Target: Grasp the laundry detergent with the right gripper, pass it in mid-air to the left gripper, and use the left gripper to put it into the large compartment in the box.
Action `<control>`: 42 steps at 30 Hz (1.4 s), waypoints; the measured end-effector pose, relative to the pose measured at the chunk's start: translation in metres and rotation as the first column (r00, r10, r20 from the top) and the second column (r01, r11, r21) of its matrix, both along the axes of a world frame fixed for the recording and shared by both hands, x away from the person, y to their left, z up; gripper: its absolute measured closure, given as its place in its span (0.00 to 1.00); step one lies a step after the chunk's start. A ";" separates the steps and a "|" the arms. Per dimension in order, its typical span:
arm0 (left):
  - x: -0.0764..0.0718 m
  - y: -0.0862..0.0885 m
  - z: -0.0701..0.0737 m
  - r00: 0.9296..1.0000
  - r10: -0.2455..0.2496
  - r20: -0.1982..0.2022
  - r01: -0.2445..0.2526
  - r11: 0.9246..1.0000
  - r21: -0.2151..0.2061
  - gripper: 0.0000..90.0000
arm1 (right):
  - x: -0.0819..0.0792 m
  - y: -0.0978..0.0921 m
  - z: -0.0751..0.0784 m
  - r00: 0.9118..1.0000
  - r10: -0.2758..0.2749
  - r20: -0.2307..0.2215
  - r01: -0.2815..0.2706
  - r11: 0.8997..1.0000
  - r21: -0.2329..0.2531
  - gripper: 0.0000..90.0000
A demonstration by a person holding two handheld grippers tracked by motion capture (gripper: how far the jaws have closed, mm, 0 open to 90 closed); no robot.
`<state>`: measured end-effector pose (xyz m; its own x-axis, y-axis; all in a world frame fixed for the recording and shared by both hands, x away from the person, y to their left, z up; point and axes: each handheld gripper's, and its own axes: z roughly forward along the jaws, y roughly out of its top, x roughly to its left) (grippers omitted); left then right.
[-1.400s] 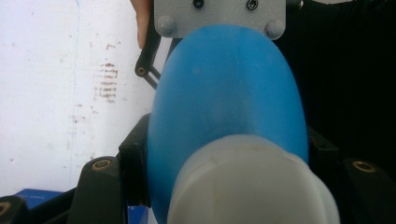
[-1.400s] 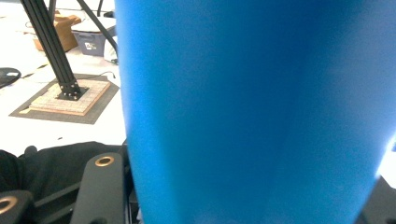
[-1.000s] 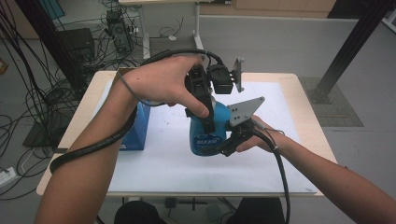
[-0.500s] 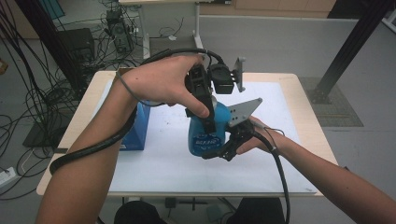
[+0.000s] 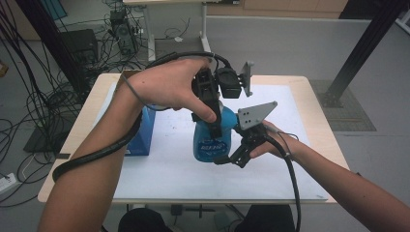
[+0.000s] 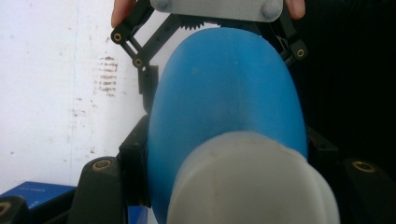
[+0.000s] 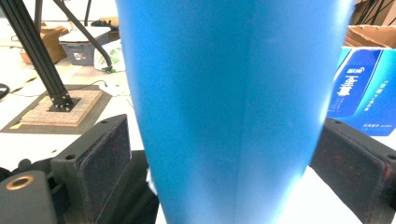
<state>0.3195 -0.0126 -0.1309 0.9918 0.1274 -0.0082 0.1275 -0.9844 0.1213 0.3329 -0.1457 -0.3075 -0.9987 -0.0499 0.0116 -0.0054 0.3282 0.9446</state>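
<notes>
A person works at a table (image 5: 309, 159) covered by a white mat (image 5: 164, 174), holding a gripper in each hand. Nearest, the right gripper (image 5: 235, 154) comes in from the near right and meets the lower body of a blue bottle (image 5: 209, 137) standing upright at the mat's middle. In the right gripper view its padded jaws stand on either side of the bottle (image 7: 233, 107), the right pad looking close against the wall, the left with a slight gap, so whether the grip is firm cannot be told.

Just beyond and above, the left gripper (image 5: 211, 108) reaches down from the far left onto the bottle's top. In the left gripper view its jaws flank the white cap (image 6: 252, 182) and shoulder, seemingly pinching the cap, though the contact itself is hidden.

The step appears to be opening the bottle: one gripper steadies the body while the other works the cap. To do it well, the lower grip should be squeezed snug before any twist, and the twist kept on the bottle's upright axis so it does not tip.

A blue box (image 5: 141, 133) stands just left of the bottle, limiting room there. The mat is open to the near side and right; the far edge lies well behind.
</notes>
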 end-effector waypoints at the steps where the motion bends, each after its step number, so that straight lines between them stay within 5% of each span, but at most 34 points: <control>1: 0.001 0.000 0.000 1.000 0.002 -0.001 -0.002 1.000 0.001 0.42 | 0.000 0.000 0.000 1.000 0.000 0.000 0.000 1.000 0.000 0.08; 19: 0.011 0.010 -0.009 0.993 0.119 0.015 -0.119 0.993 0.013 0.42 | 0.006 -0.012 -0.004 0.999 -0.045 -0.027 0.042 0.996 -0.084 0.08; 26: 0.015 0.016 -0.008 0.980 0.197 0.015 -0.197 0.980 0.000 0.42 | 0.009 -0.022 -0.006 0.997 -0.071 -0.023 0.067 0.987 -0.144 0.09; 30: 0.018 0.019 -0.009 0.972 0.235 0.020 -0.235 0.972 -0.003 0.42 | 0.010 -0.025 -0.007 0.996 -0.086 -0.020 0.079 0.971 -0.227 0.10; 32: 0.018 0.019 -0.009 0.969 0.245 0.022 -0.245 0.969 -0.004 0.42 | 0.011 -0.026 -0.007 0.996 -0.084 -0.013 0.077 0.952 -0.298 0.10; 35: 0.019 0.020 -0.009 0.968 0.252 0.021 -0.252 0.968 -0.002 0.42 | 0.012 -0.026 -0.008 0.996 -0.087 -0.018 0.072 0.907 -0.414 0.10; 36: 0.018 0.020 -0.008 0.968 0.251 0.020 -0.251 0.968 -0.002 0.42 | 0.012 -0.025 -0.009 0.996 -0.090 -0.012 0.074 0.882 -0.466 0.10; 37: 0.019 0.020 -0.008 0.966 0.257 0.015 -0.257 0.966 -0.003 0.42 | 0.011 -0.025 -0.009 0.997 -0.082 -0.011 0.063 0.843 -0.534 0.09; 39: 0.018 0.020 -0.008 0.966 0.257 0.012 -0.257 0.966 -0.006 0.42 | 0.011 -0.024 -0.010 0.997 -0.081 -0.014 0.056 0.791 -0.609 0.08; 40: 0.018 0.020 -0.008 0.965 0.261 0.011 -0.261 0.965 -0.005 0.42 | 0.012 -0.023 -0.011 0.997 -0.081 -0.008 0.055 0.744 -0.665 0.07; 42: 0.018 0.021 -0.008 0.965 0.262 0.010 -0.262 0.965 -0.006 0.42 | 0.011 -0.023 -0.012 0.996 -0.089 -0.007 0.055 0.672 -0.739 0.07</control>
<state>0.3378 0.0082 -0.1389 0.9240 0.3825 0.0011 0.3792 -0.9164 0.1281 0.3443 -0.1685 -0.3192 -0.9966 0.0636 0.0519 0.0790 0.9156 0.3943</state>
